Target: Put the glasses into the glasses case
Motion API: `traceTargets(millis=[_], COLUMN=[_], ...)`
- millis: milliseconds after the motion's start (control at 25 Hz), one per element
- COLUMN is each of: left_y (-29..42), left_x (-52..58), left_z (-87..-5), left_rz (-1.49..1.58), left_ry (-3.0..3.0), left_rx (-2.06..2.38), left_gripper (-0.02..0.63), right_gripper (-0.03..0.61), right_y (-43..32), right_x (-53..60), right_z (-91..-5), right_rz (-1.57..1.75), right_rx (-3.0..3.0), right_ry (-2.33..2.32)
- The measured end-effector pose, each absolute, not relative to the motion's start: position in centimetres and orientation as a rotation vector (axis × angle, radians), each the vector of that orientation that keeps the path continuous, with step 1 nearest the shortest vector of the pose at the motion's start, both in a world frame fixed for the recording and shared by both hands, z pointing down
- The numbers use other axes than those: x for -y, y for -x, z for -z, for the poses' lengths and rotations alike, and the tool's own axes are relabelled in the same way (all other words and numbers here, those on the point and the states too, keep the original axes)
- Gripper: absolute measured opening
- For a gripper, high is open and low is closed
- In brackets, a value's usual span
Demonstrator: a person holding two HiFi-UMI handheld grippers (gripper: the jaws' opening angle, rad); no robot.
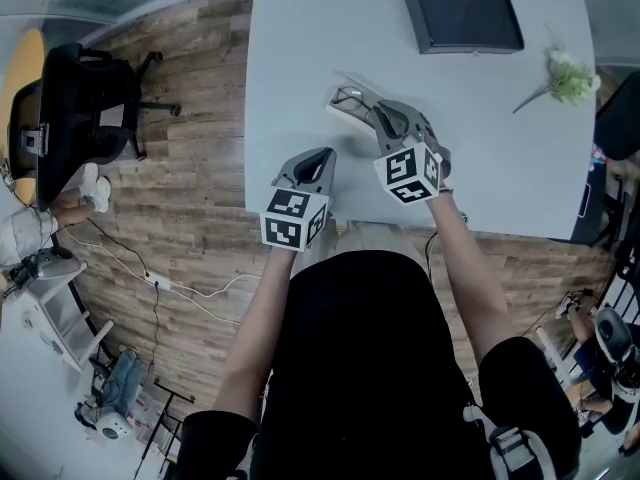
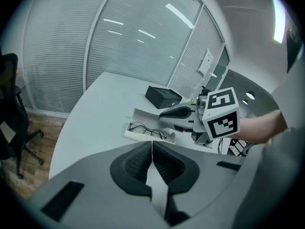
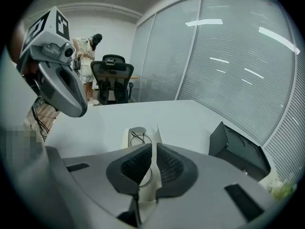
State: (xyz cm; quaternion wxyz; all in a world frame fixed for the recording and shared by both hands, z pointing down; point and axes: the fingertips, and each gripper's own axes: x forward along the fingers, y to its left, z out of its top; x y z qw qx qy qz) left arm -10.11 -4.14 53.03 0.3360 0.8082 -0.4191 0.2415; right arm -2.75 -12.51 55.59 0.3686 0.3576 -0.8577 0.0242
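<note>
An open white glasses case (image 1: 343,105) lies on the white table (image 1: 300,48), and thin dark-rimmed glasses (image 2: 146,129) rest in its tray. Its lid (image 2: 143,114) stands up along the far side. My right gripper (image 1: 374,109) hovers over the case's right end, its tips close above the lid. In the right gripper view its jaws (image 3: 154,147) stand a thin gap apart, and the case and a bit of the frame wire (image 3: 138,137) show beneath. My left gripper (image 1: 324,155) hangs near the table's front edge, short of the case, shut (image 2: 152,144) on nothing.
A black box (image 1: 465,20) sits at the table's far side, and a pale flower sprig (image 1: 568,78) lies to its right. A black office chair (image 1: 80,98) stands on the wooden floor to the left. A person (image 3: 88,56) stands far back in the room.
</note>
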Motion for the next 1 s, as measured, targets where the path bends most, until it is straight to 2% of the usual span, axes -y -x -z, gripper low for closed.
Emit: traceTargets(millis=[600, 1000], left_y=[8.0, 8.0], left_x=[2.3, 1.1], left_z=[-52.3, -52.4], left_rz=[-0.619, -0.606], left_ry=[-2.109, -2.082], left_rx=[1.146, 1.186], left_gripper=[0.024, 0.023], right_gripper=[0.032, 0.029], right_y=[-3.3, -3.1], right_x=[13.4, 12.1], right_z=[-53.6, -54.5], right_rz=[-0.138, -0.146], right_rx=[2.213, 2.233], right_ry=[-1.087, -1.021])
